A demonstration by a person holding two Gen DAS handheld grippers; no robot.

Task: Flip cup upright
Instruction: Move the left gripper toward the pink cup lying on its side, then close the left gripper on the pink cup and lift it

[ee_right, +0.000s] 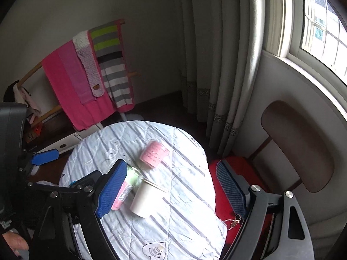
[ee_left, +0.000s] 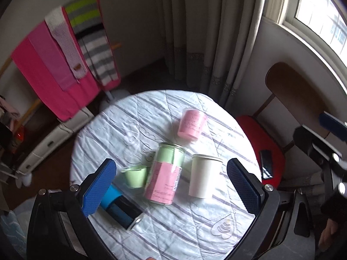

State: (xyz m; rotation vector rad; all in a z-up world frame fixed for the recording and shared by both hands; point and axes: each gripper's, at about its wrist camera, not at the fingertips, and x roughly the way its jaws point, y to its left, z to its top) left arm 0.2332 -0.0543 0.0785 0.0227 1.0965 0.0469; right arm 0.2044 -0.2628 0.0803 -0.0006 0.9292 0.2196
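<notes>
A round table [ee_left: 173, 227] with a striped quilted cloth carries several cups. A pink cup [ee_left: 192, 124] stands mouth-down at the far side; it also shows in the right wrist view [ee_right: 154, 154]. A tall glass jar [ee_left: 166, 173] with green and pink labels stands in the middle. A white cup [ee_left: 203, 175] stands upright to its right, also seen in the right wrist view [ee_right: 145, 197]. A small green cup [ee_left: 135, 176] sits left of the jar. A blue and black cup [ee_left: 121, 207] lies on its side. My left gripper [ee_left: 171, 186] is open above the table. My right gripper [ee_right: 171, 190] is open and empty.
A wooden chair [ee_right: 297, 147] with a red cushion [ee_left: 262, 143] stands right of the table, a phone [ee_left: 266, 165] on it. A drying rack with pink and striped towels [ee_left: 65, 65] stands behind. Curtains [ee_left: 206, 32] and a window [ee_right: 321, 26] are at the right.
</notes>
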